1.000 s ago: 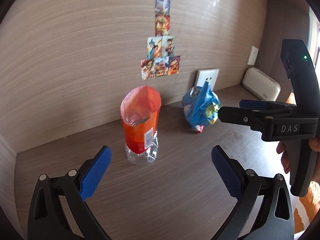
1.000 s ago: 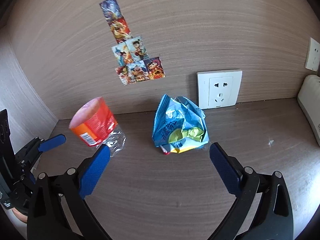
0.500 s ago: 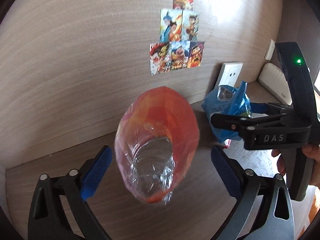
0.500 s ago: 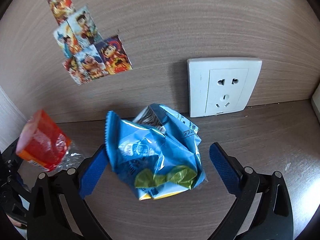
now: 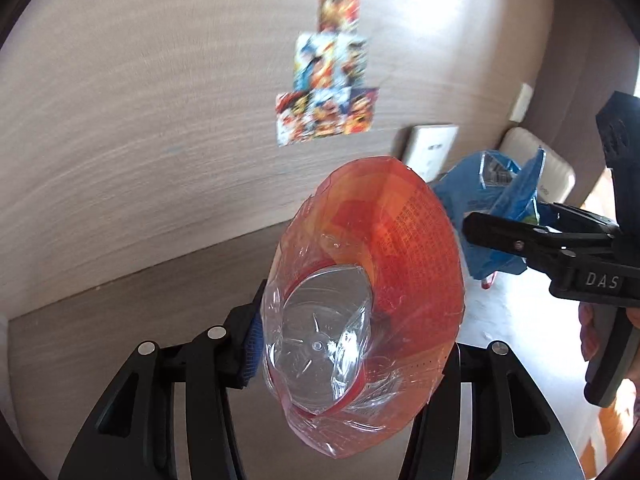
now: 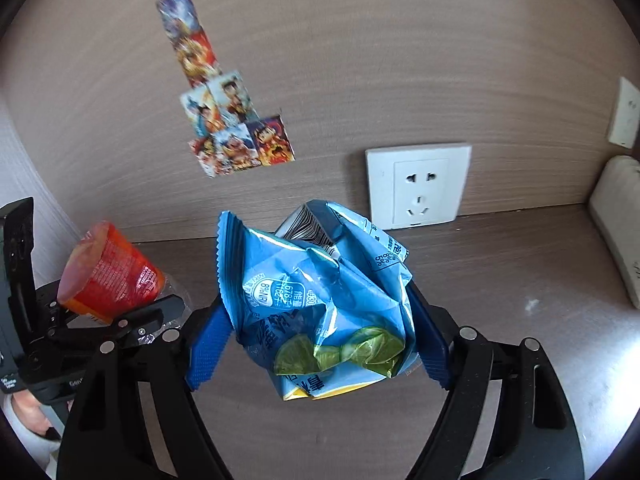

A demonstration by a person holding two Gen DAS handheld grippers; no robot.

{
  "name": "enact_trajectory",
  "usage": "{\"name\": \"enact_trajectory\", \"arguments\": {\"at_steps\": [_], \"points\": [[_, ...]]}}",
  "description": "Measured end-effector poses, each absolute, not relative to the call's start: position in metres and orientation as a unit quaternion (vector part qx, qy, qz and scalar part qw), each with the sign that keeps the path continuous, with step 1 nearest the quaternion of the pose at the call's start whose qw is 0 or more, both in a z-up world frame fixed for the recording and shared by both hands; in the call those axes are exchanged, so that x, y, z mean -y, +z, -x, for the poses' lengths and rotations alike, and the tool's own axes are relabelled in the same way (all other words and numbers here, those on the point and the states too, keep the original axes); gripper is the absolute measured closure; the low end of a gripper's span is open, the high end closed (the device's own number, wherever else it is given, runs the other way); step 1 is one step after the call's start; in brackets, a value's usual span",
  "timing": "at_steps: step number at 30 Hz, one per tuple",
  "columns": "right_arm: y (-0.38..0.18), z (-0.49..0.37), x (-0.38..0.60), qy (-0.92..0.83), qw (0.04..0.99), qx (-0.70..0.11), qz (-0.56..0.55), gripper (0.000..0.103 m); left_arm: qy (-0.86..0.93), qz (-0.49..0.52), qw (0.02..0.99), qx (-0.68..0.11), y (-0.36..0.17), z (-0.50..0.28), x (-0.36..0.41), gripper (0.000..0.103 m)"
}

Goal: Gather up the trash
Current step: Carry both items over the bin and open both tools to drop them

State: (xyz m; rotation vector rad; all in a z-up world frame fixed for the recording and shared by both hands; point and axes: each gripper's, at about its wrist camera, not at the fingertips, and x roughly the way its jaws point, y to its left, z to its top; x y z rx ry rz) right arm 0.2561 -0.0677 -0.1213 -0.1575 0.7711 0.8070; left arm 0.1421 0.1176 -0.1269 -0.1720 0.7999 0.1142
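Note:
My left gripper point(image 5: 344, 344) is shut on a crushed clear plastic bottle with an orange-red label point(image 5: 376, 280), held off the wooden table; its right pad is hidden behind the bottle. The bottle also shows at the left of the right wrist view point(image 6: 108, 272). My right gripper point(image 6: 316, 340) is shut on a crumpled blue snack bag with green limes printed on it point(image 6: 320, 300), lifted above the table. The bag also shows at the right of the left wrist view point(image 5: 500, 208).
A wood-grain wall with cartoon stickers point(image 6: 228, 120) stands behind the table point(image 6: 500, 280). A white power socket point(image 6: 418, 186) sits low on the wall. A white device point(image 6: 616, 220) lies at the table's far right.
Both grippers closed in on their items and shut on them. The bottle and the blue bag now sit between the pads and are raised from the table.

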Motion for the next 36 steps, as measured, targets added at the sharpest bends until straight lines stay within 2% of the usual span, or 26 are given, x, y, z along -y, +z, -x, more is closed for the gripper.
{"name": "enact_trajectory", "arguments": {"at_steps": [6, 14, 36], "points": [[-0.105, -0.217, 0.112, 0.373, 0.860, -0.341, 0.069, 0.023, 0.031, 0.071, 0.917, -0.390, -0.111, -0.108, -0.083, 0.054], [-0.101, -0.185, 0.179, 0.340, 0.873, -0.349, 0.035, 0.023, -0.031, 0.041, 0.919, -0.392, -0.101, -0.089, -0.013, 0.054], [-0.119, -0.043, 0.444, 0.168, 0.906, -0.384, -0.058, 0.023, -0.247, -0.050, 0.881, -0.400, -0.102, -0.020, 0.262, 0.054]]}}
